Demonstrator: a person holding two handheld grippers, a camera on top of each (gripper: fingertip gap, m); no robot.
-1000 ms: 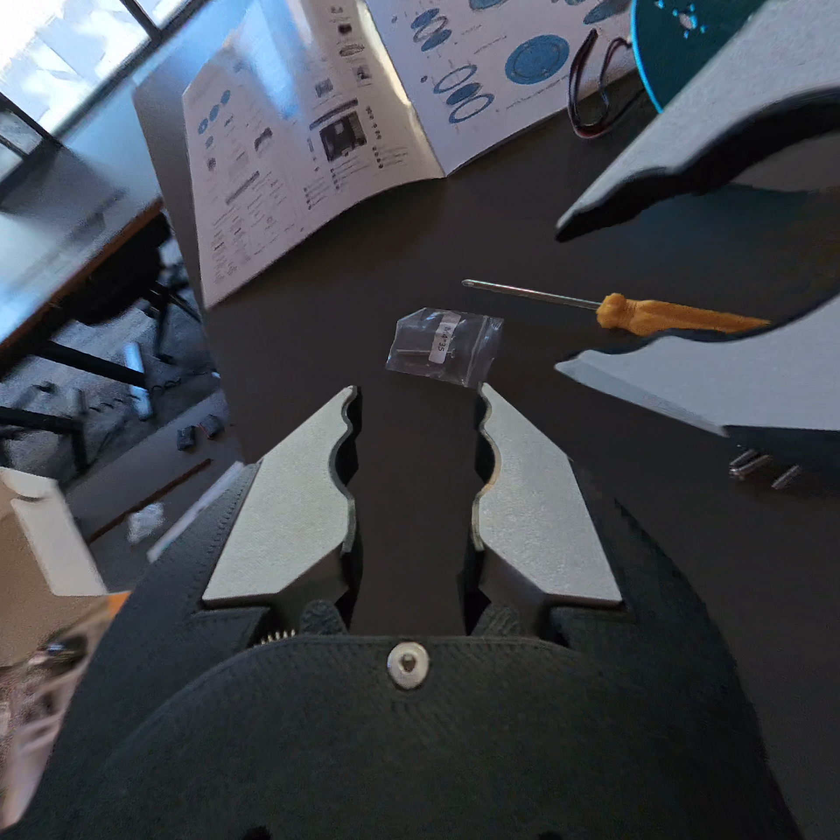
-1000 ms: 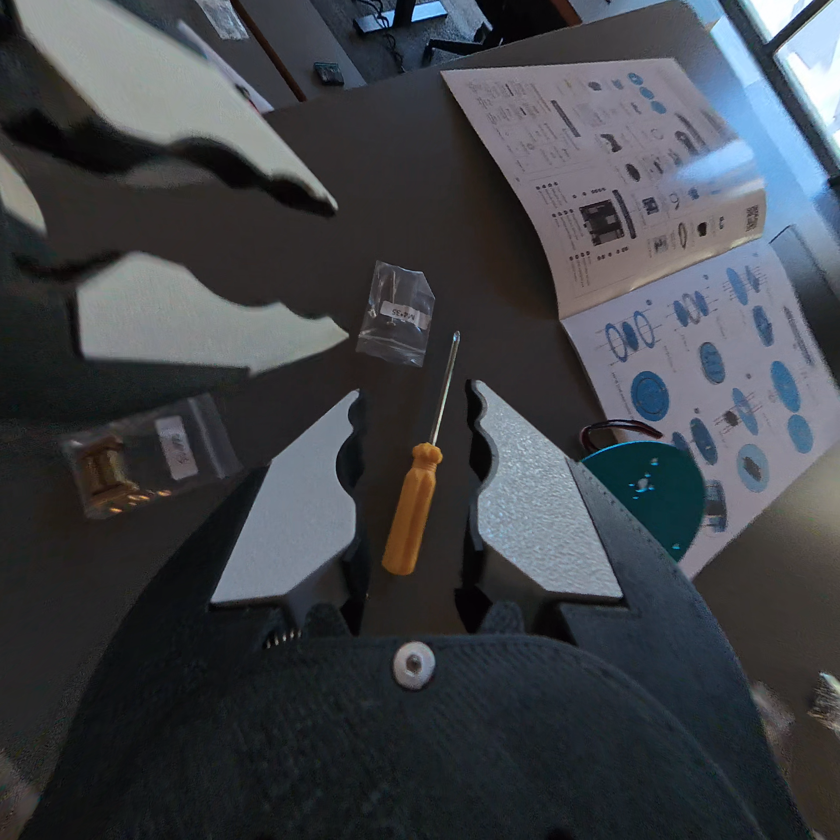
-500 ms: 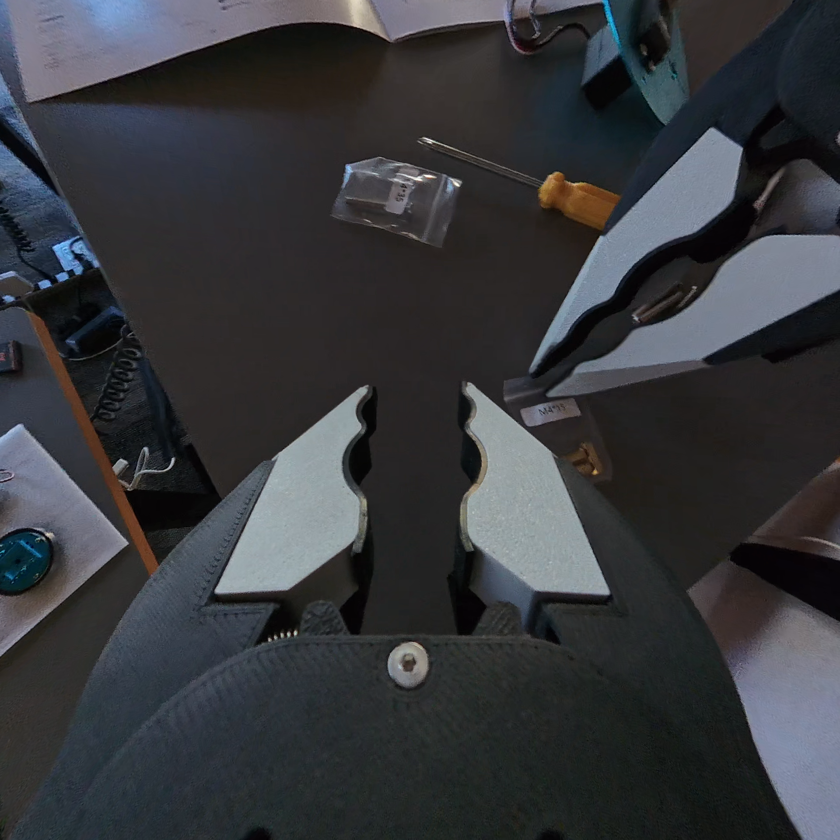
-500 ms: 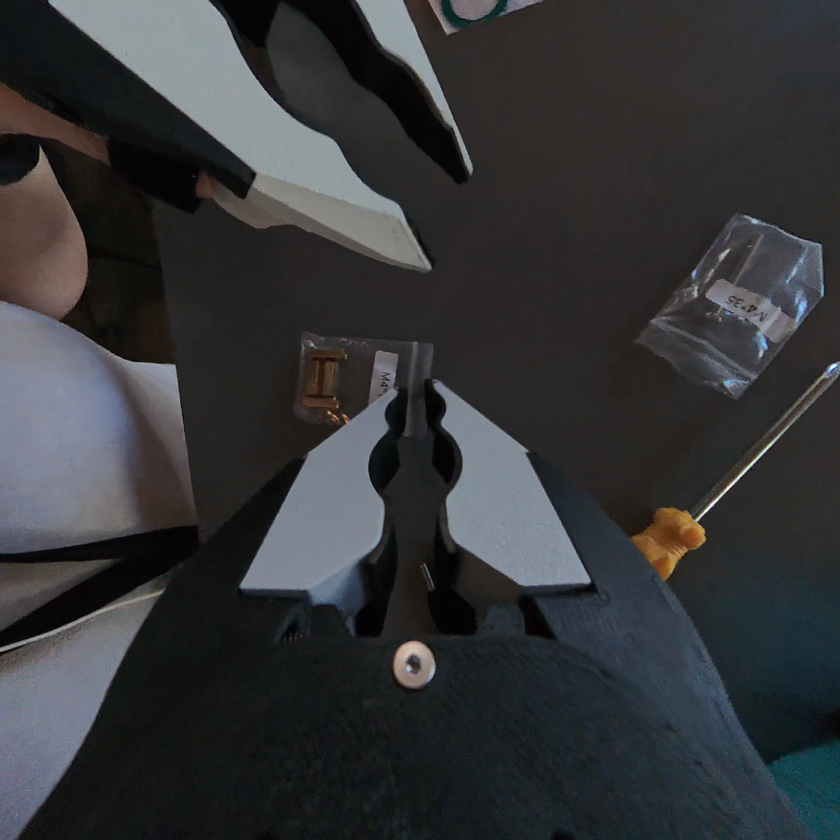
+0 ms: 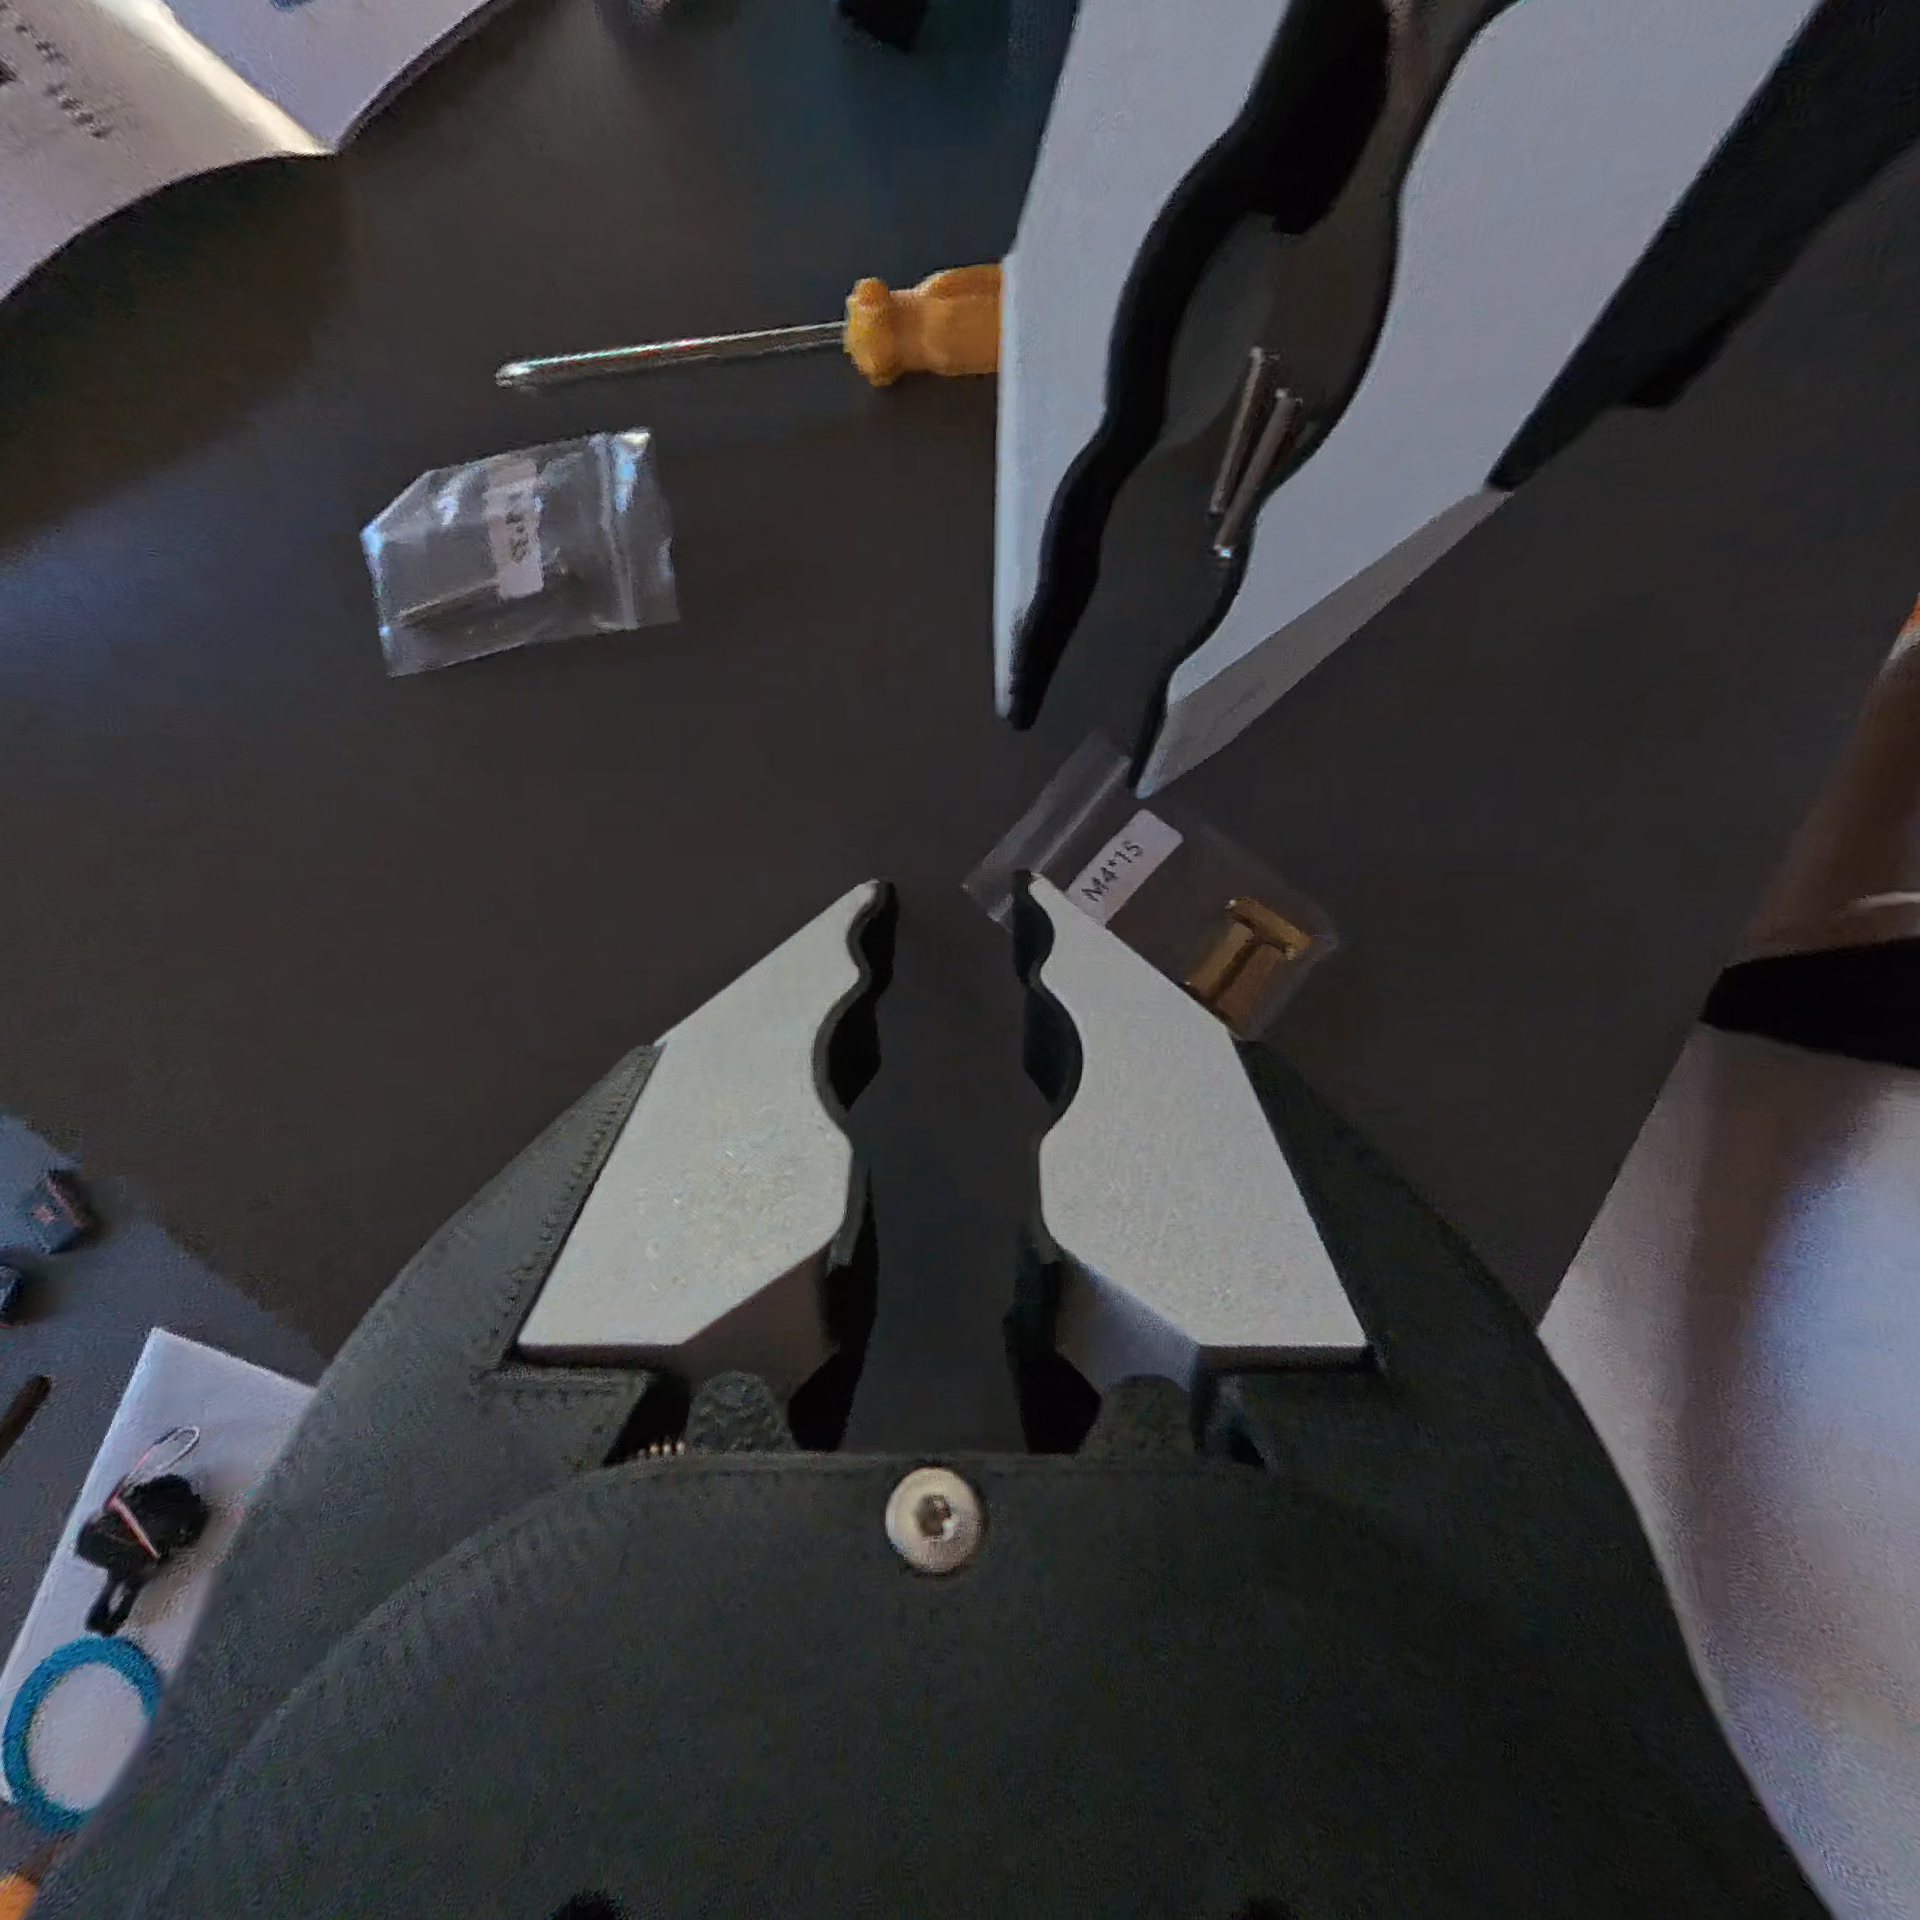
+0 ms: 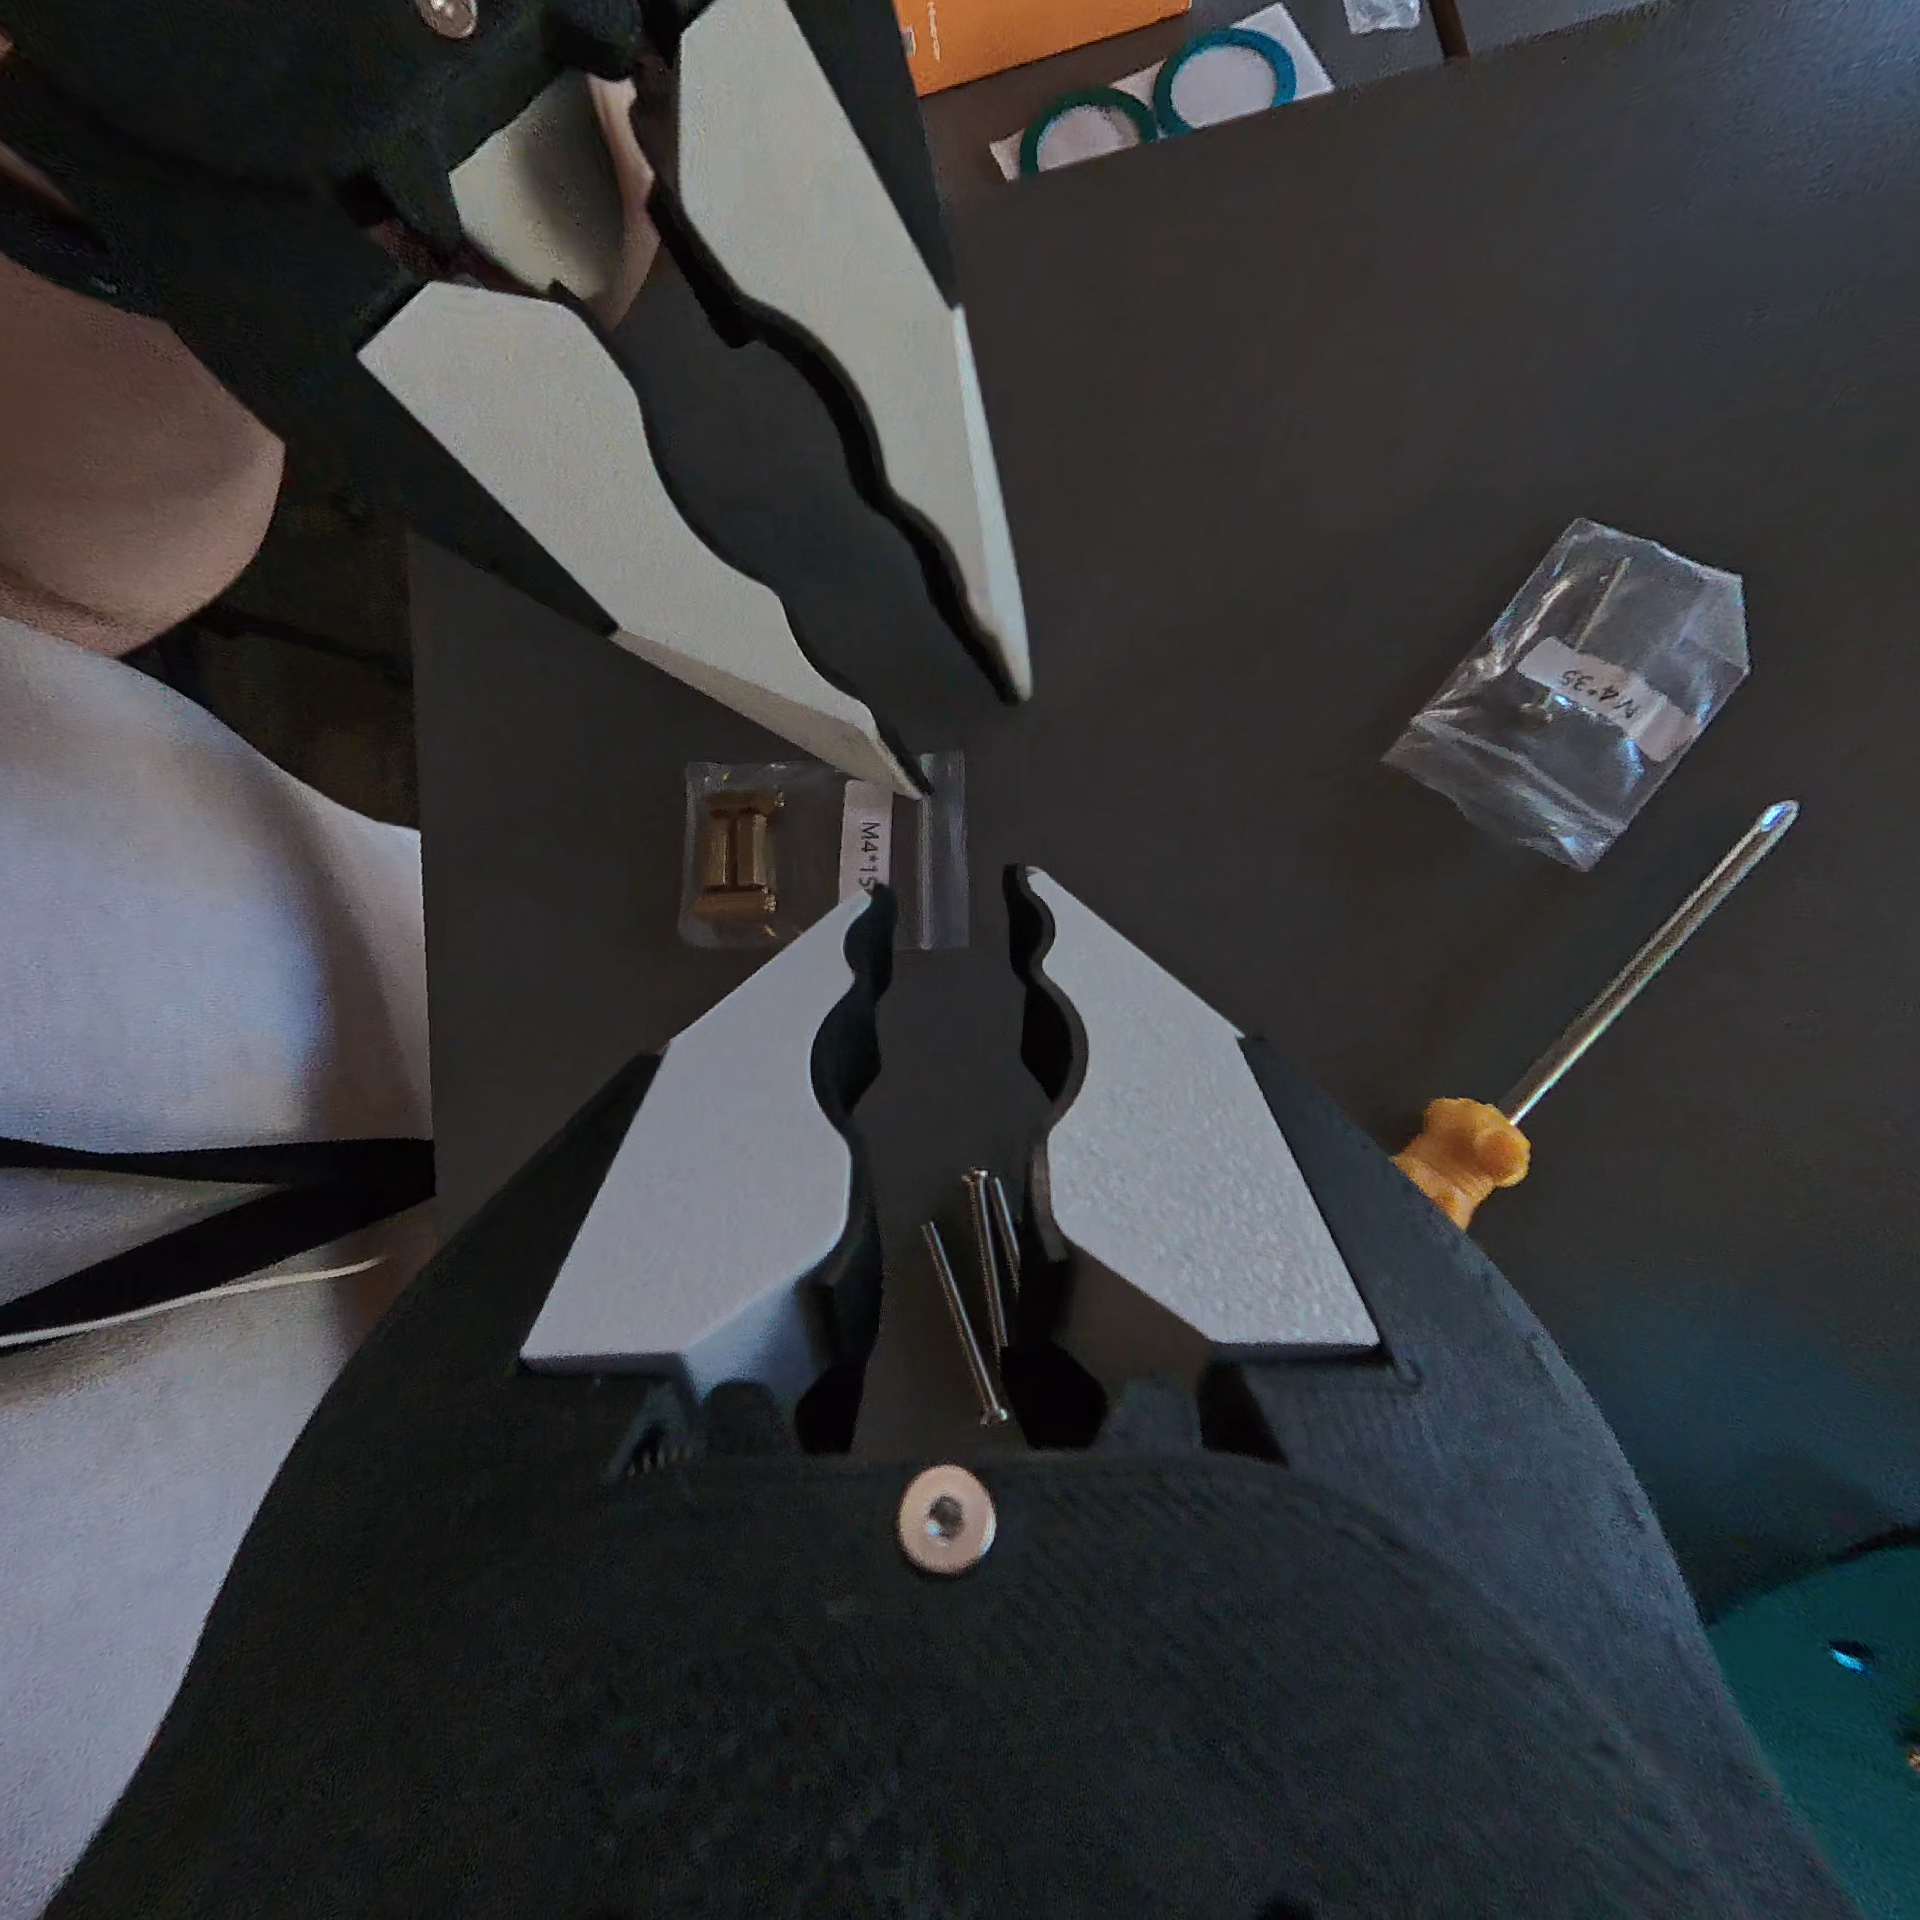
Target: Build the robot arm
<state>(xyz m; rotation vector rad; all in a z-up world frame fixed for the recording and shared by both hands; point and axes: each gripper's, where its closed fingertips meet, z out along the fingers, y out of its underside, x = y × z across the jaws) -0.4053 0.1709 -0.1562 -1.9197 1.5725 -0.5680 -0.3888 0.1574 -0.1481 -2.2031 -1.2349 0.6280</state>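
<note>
A small clear bag of brass parts (image 5: pixel 1174 914) lies on the dark table (image 5: pixel 312 935) near its front edge; it also shows in the right wrist view (image 6: pixel 790 852). My left gripper (image 5: pixel 954 891) is open, its right fingertip at the bag's sealed end. My right gripper (image 6: pixel 948 888) is open and faces it from the other side, its left fingertip over the same end. Three loose screws (image 6: pixel 977 1278) lie on the table between the right gripper's fingers. Each gripper shows in the other's view: the right gripper (image 5: pixel 1081 743) and the left gripper (image 6: pixel 966 738).
A second clear bag of dark screws (image 6: pixel 1579 696) and a yellow-handled screwdriver (image 6: pixel 1475 1143) lie to the right. A teal disc (image 6: pixel 1818 1683) is at the lower right. Teal rings (image 6: pixel 1091 125) lie on white paper far off. An open booklet (image 5: pixel 156 104) and the person's white clothing (image 6: pixel 156 935) are nearby. Only a small space, under 4 cm, lies between the two pairs of fingers. It is some 9 cm from my right tips to the yellow-handled screwdriver (image 6: pixel 1475 1143). The left camera catches it too, in the left wrist view (image 5: pixel 878 314).
My right gripper, shut on the brass bag's end half a second ago, has opened and let it go. My left gripper has moved in to the bag's end.
</note>
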